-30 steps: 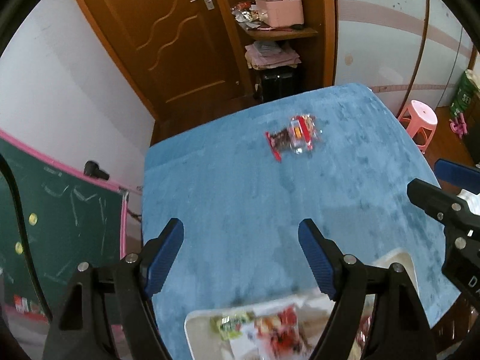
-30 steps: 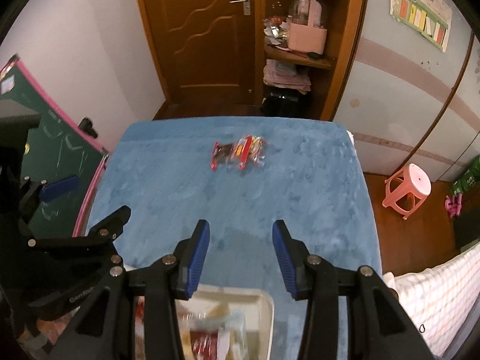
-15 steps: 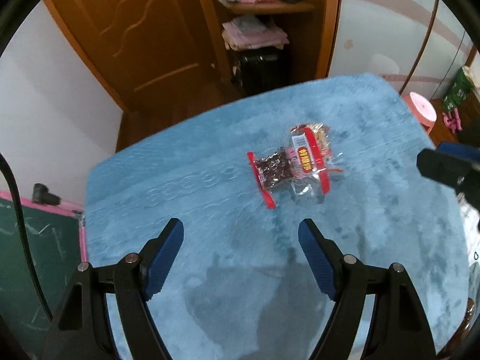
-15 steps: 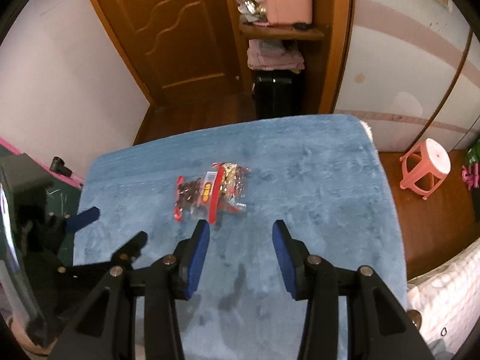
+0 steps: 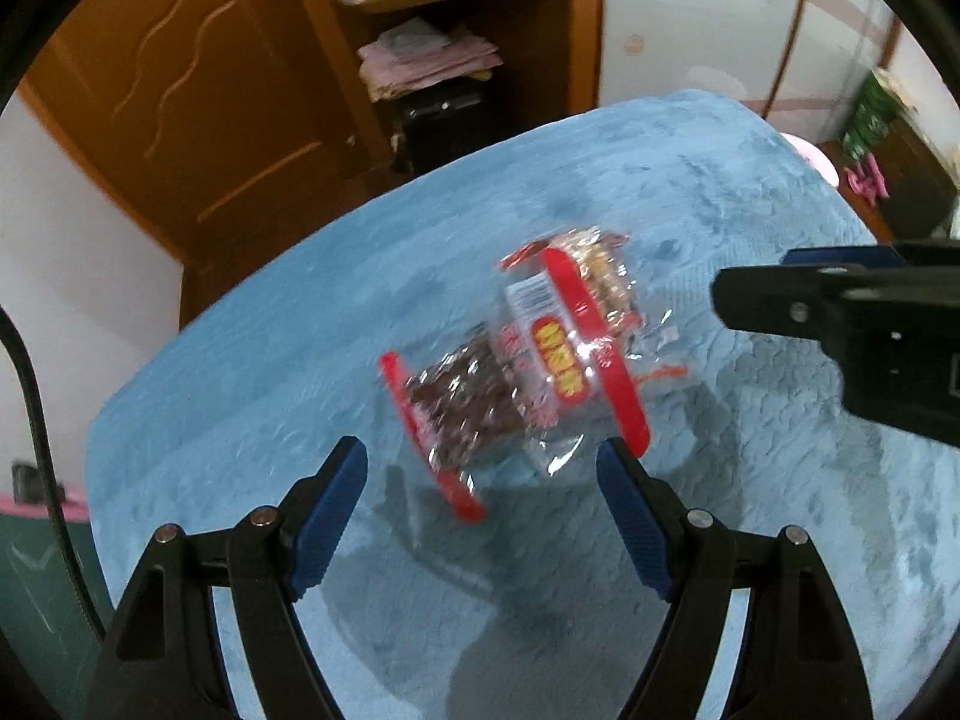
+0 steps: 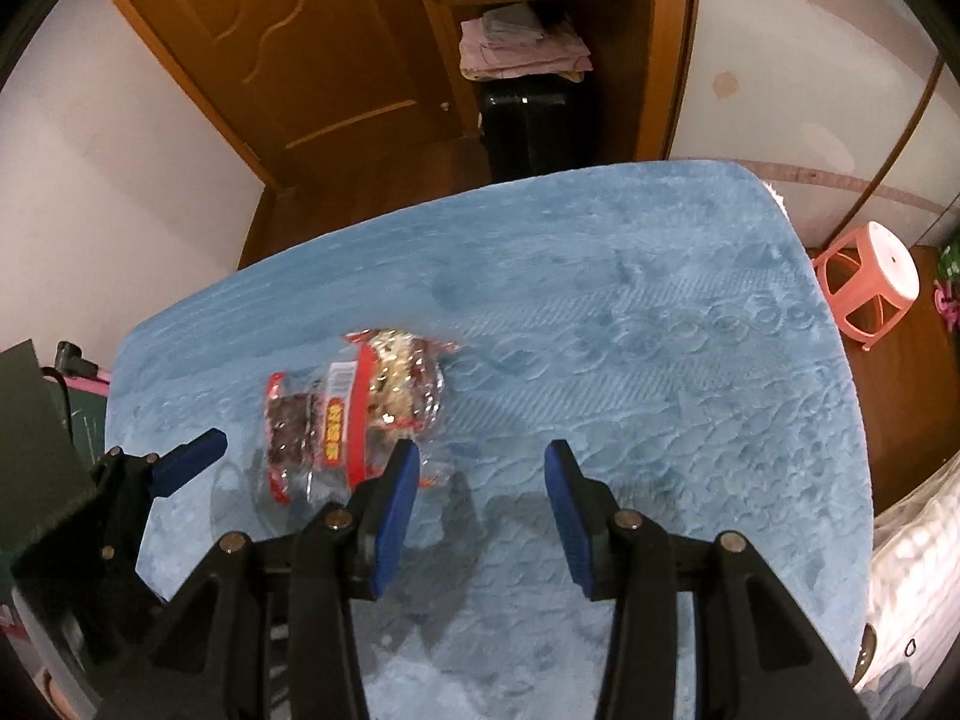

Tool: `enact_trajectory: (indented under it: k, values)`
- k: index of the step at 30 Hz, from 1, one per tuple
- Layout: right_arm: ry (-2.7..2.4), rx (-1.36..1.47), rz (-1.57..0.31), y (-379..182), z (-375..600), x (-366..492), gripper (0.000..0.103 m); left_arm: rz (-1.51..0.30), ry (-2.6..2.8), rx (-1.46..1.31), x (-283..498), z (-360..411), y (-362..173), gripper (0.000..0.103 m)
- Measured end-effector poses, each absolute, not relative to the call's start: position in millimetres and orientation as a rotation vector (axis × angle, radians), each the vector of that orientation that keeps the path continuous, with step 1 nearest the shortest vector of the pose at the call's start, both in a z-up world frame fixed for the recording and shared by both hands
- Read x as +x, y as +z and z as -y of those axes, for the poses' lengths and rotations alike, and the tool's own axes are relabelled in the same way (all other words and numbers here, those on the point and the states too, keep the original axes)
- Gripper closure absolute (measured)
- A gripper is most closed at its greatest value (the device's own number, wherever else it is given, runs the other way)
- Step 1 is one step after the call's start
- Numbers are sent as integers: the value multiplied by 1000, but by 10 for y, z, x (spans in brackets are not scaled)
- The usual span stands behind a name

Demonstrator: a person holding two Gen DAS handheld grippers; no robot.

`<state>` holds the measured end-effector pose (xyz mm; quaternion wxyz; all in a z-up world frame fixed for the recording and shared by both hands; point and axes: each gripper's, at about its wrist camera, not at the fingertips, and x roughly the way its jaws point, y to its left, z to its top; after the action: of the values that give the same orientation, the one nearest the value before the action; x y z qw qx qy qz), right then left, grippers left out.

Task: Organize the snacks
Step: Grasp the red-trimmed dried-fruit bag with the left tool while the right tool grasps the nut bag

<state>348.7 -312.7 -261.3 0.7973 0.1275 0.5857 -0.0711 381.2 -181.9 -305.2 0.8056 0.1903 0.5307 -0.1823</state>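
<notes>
Snack packets [image 5: 528, 360] mid-table, just ahead of the spread, empty left gripper [image 5: 483, 510], off the left finger of the released right gripper [image 6: 477, 507]

Left gripper [image 5: 480, 480] black; blue pads; silver screws

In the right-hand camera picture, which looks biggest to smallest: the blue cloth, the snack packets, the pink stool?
1. blue cloth
2. snack packets
3. pink stool, though it stands farther off, so its small look may mislead.
</notes>
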Motion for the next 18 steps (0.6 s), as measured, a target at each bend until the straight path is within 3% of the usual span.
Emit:
enact_trajectory:
  k: [6,8,11,15,17,18]
  values:
    - [-161,290,-1269,-2719,3222,3538,59,-1165,-402,413,4003,1946,-3224,25]
    - [-158,290,-1270,-2739,3225,3543,59,-1164,-405,407,4056,1947,-3239,18]
    - [-153,287,-1274,-2781,3215,3569,59,-1180,-424,357,4159,1923,-3269,18]
    - [-139,295,-1274,-2832,3196,3616,59,-1227,-470,227,4263,1817,-3303,35]
    - [-132,303,-1272,-2854,3182,3649,59,-1218,-490,211,4258,1774,-3283,49]
    - [-128,310,-1271,-2871,3173,3672,59,-1215,-498,212,4238,1764,-3271,51]
